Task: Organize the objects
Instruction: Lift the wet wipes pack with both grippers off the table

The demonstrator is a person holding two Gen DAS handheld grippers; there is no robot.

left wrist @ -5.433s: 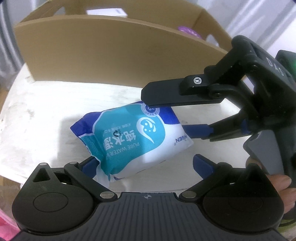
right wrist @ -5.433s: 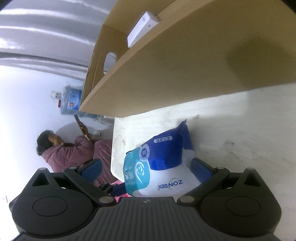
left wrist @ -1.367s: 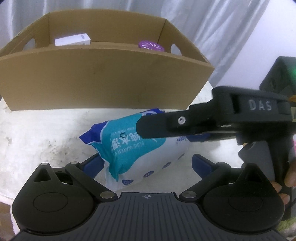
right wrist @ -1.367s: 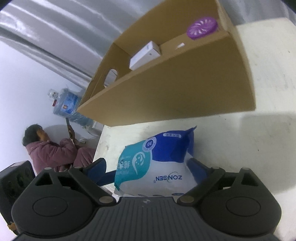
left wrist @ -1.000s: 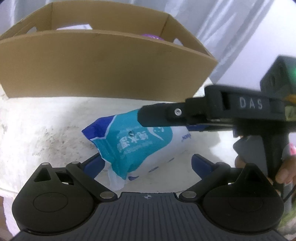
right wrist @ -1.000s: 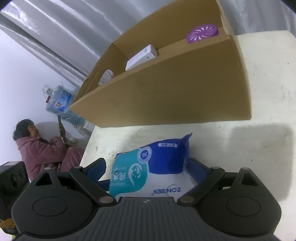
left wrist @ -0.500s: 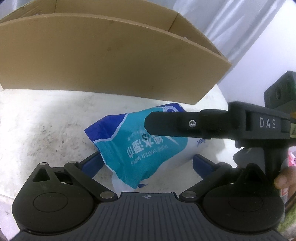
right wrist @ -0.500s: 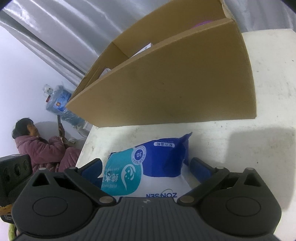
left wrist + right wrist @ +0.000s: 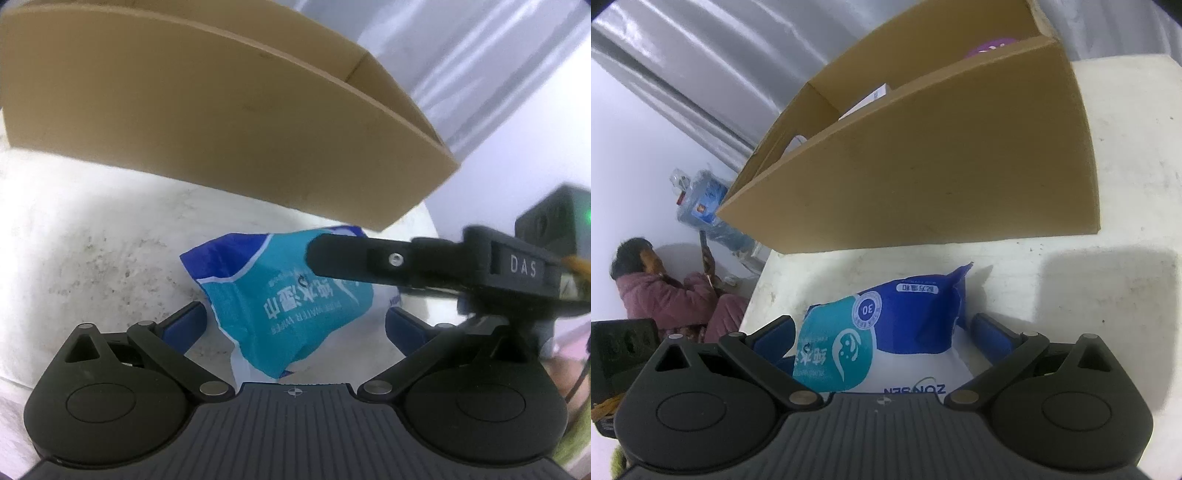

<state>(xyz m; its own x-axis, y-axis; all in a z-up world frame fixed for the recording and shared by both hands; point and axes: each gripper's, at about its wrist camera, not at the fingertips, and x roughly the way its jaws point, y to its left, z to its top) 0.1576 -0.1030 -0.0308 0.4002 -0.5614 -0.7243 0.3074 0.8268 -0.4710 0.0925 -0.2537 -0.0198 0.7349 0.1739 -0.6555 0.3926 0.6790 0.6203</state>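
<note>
Wipes pack (image 9: pixel 291 295): blue-teal, crumpled, near table (image 9: pixel 92 229) front edge.
Cardboard box (image 9: pixel 221 122): behind, apart.
Left gripper (image 9: pixel 293 326): wide, straddling pack.
Right gripper (image 9: pixel 882 334): wide, straddling pack.

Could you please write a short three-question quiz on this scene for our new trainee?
1. True or false: the wet-wipes pack lies inside the cardboard box.
2. Which colour is the round item seen over the box's rim? A) purple B) green C) orange
3. Fill in: the right gripper's jaws stand ____ on either side of the pack.

Key: 1 false, it lies on the white table in front of the box; 2 A; 3 open.
</note>
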